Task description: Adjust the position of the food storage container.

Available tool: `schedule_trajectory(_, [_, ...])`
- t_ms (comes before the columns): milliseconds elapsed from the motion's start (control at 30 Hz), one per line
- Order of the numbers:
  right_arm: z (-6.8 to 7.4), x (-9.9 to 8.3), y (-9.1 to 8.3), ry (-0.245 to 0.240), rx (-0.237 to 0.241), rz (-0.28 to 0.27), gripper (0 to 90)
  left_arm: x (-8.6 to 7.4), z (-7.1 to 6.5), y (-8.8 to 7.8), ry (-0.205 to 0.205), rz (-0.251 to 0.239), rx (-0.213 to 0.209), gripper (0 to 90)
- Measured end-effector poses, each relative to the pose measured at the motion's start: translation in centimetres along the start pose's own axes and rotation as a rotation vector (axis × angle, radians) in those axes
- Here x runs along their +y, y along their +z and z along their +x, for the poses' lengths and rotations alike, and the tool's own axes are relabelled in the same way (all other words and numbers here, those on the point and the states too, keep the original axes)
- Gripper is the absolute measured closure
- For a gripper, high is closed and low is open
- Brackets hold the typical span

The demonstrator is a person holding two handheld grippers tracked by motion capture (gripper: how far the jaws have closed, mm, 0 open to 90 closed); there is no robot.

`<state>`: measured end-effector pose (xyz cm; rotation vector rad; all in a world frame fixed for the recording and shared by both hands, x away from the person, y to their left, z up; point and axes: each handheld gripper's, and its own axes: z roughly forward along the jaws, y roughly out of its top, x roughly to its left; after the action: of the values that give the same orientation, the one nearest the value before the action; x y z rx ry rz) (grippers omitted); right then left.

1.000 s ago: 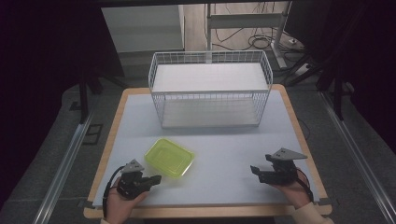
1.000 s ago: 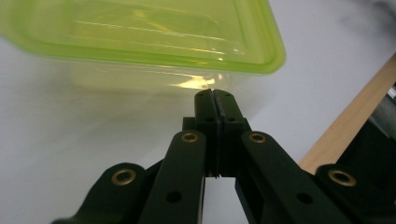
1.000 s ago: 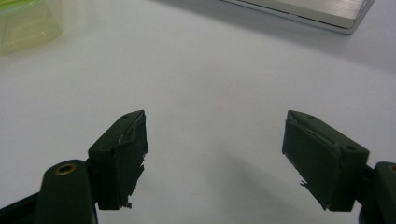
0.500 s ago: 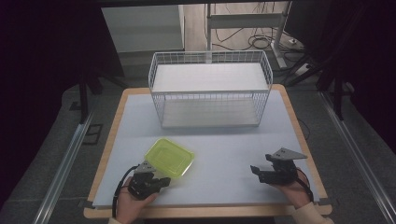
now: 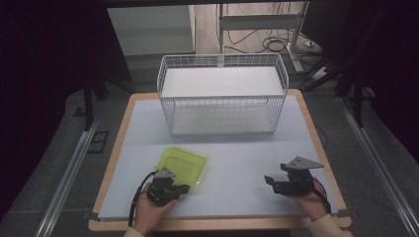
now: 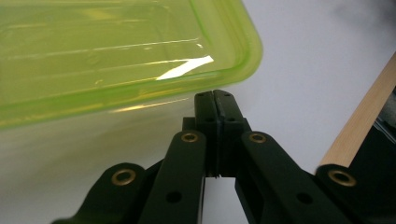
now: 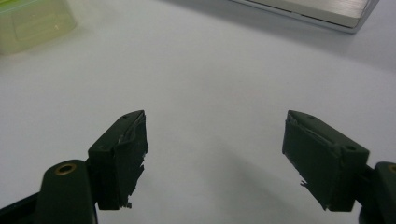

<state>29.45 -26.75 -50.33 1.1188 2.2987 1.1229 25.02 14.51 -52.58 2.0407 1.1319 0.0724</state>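
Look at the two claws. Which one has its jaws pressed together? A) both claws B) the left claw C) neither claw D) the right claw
B: in the left gripper view the left claw has its jaws pressed flat together just short of the green container, while the right claw has its jaws spread wide over the bare table.

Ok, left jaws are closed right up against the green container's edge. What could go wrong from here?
1. The left gripper has its jaws shut in front of the green container, not around its rim; pushing on would likely shove it across the table rather than grasp it.
2. The container looks light and smooth, so it may slide or tip if nudged.
3. The right gripper is open and well apart, too far to steady it.
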Motion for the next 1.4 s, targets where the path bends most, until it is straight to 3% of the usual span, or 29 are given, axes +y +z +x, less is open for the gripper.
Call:
schedule_trajectory(200, [0.1,0.0,0.1,-0.004,0.005,0.008,22.1,1.2,-0.7,1.3,-0.007,-0.004,0.003,90.0])
schedule_trajectory(367, [0.1,0.0,0.0,-0.001,0.005,0.010,22.1,1.7,-1.0,2.0,-0.012,-0.004,-0.020,90.0])
schedule_trajectory(567, [0.2,0.0,0.0,-0.004,0.005,0.012,22.1,1.5,-1.1,1.7,-0.019,-0.015,-0.041,90.0])
schedule_trajectory(733, [0.2,0.0,-0.1,-0.003,0.004,0.006,22.1,0.7,-1.5,-0.1,-0.038,-0.040,-0.125,90.0])
schedule_trajectory(800, [0.1,0.0,-0.1,-0.003,0.003,0.005,22.1,0.2,-1.2,-2.4,-0.046,-0.086,-0.120,90.0])
schedule_trajectory(833, [0.1,0.0,-0.1,-0.003,0.003,0.005,22.1,0.2,-1.2,-2.4,-0.046,-0.086,-0.120,90.0])
schedule_trajectory(1000, [0.1,0.0,-0.2,-0.004,-0.001,0.005,22.1,0.2,1.2,-6.8,-0.099,-0.207,-0.052,90.0])
schedule_trajectory(1033, [0.1,0.0,-0.1,-0.005,0.000,0.004,22.1,0.2,1.9,-7.5,-0.115,-0.223,-0.018,90.0])
schedule_trajectory(1200, [0.1,-0.1,0.0,-0.003,-0.003,0.009,22.1,-0.3,4.9,-8.8,-0.156,-0.229,0.096,90.0])
schedule_trajectory(1400, [0.1,-0.1,0.1,-0.006,-0.008,0.014,22.1,-0.3,7.9,-8.4,-0.193,-0.198,0.184,90.0])
